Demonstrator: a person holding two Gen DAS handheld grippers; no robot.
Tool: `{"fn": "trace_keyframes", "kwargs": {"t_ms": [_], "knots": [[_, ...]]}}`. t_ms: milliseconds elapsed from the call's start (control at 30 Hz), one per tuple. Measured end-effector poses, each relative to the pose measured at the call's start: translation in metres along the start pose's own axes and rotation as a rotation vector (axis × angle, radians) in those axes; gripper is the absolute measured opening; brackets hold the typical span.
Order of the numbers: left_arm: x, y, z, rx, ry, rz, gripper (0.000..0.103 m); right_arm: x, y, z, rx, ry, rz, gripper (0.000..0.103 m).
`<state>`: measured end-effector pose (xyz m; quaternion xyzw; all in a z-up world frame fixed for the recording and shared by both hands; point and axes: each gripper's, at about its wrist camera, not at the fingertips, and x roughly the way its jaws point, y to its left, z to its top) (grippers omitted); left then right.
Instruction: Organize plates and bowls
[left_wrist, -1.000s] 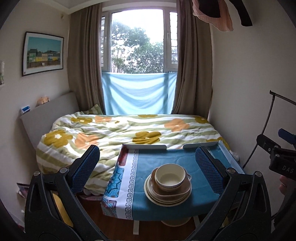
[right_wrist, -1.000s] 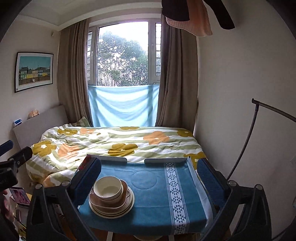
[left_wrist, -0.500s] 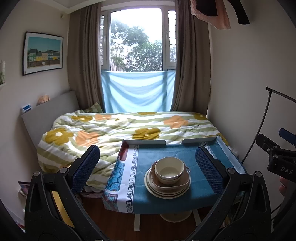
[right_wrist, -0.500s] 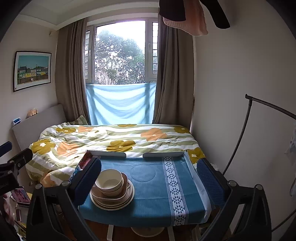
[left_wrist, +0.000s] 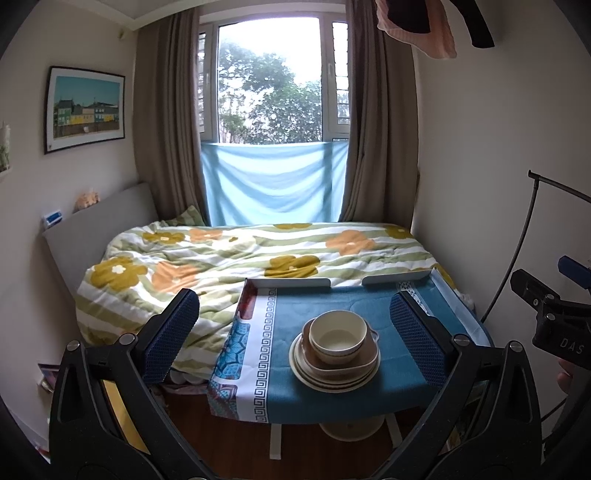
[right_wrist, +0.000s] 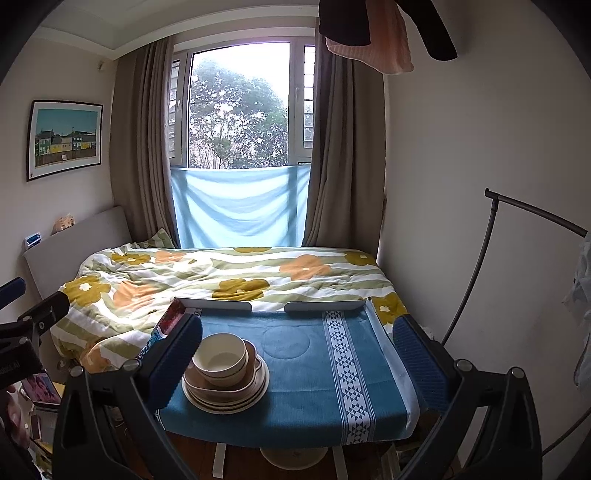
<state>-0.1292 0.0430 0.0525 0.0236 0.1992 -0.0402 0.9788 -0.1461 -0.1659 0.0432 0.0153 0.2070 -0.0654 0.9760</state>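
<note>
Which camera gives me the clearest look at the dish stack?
Left wrist: the dish stack sits unobstructed between the open fingers. In the right wrist view, the stack has its left edge hidden behind a finger pad.

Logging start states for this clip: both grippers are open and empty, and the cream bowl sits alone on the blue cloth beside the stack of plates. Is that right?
Not quite. The cream bowl is not beside the stack: it sits on top of it, inside a brown dish that rests on the plates, as both wrist views show. The rest holds: the left gripper and right gripper are open and empty.
</note>
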Motion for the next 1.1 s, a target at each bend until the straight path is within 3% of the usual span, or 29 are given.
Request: {"fn": "trace_keyframes", "kwargs": {"t_ms": [700, 900, 1100], "knots": [[-0.0021, -0.0030, 0.0033, 0.012, -0.013, 0.012, 0.103, 0.0003, -0.0041, 0.0033, -0.001, -0.005, -0.004, 0.103], [-0.0053, -0.0017, 0.0048, 0.016, -0.040, 0.064, 0.103, 0.0019, -0.0041, 0.0041, -0.007, -0.003, -0.004, 0.103], [-0.0049, 0.0004, 0.0043, 0.021, -0.051, 0.064, 0.103, 0.0048, -0.0043, 0.0049, -0.012, -0.002, 0.002, 0.103]]}}
